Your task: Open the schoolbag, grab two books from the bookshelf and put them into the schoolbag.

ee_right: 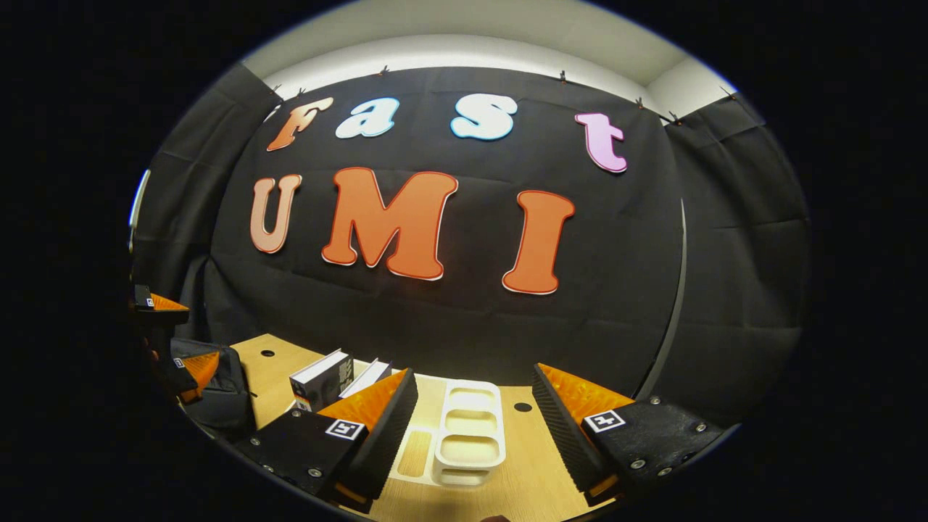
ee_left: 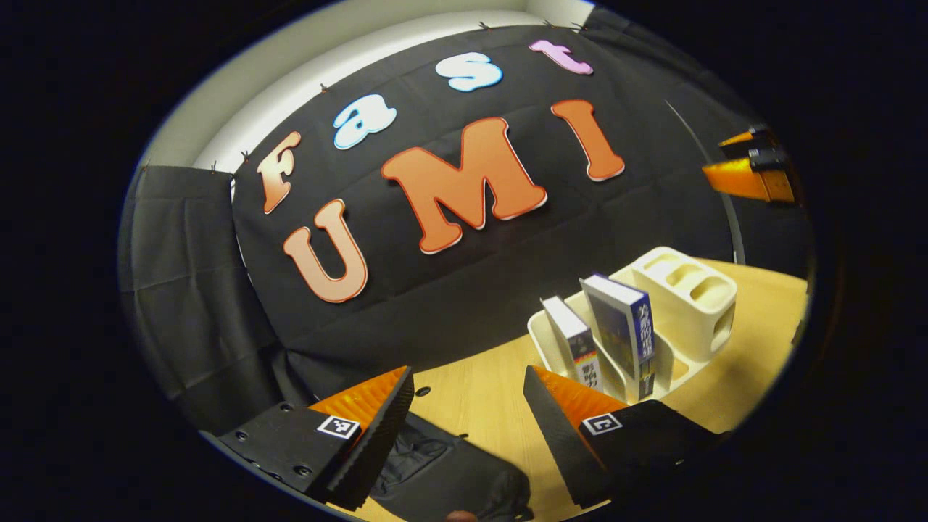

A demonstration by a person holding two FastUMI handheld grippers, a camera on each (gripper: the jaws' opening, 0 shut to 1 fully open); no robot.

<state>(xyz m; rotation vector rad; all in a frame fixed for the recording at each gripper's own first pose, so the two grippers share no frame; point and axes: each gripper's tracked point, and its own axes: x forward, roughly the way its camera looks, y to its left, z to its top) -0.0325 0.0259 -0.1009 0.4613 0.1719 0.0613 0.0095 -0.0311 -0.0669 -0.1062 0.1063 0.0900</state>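
The black schoolbag (ee_left: 442,471) lies on the wooden table, low between the fingers of my open left gripper (ee_left: 470,380), which holds nothing. To its right stands the white bookshelf (ee_left: 689,293) with two upright books: a thinner book (ee_left: 576,341) and a blue-spined book (ee_left: 627,330). In the right gripper view, my right gripper (ee_right: 475,377) is open and holds nothing, hovering just before the bookshelf (ee_right: 471,435). The two books (ee_right: 322,377) lean at the shelf's left end. The schoolbag (ee_right: 217,391) sits at the far left, under the left gripper (ee_right: 174,333).
The wooden table (ee_left: 478,391) has small round holes in its top. Black cloth walls close the booth behind and on both sides. The right gripper (ee_left: 743,159) hangs high at the right edge of the left gripper view.
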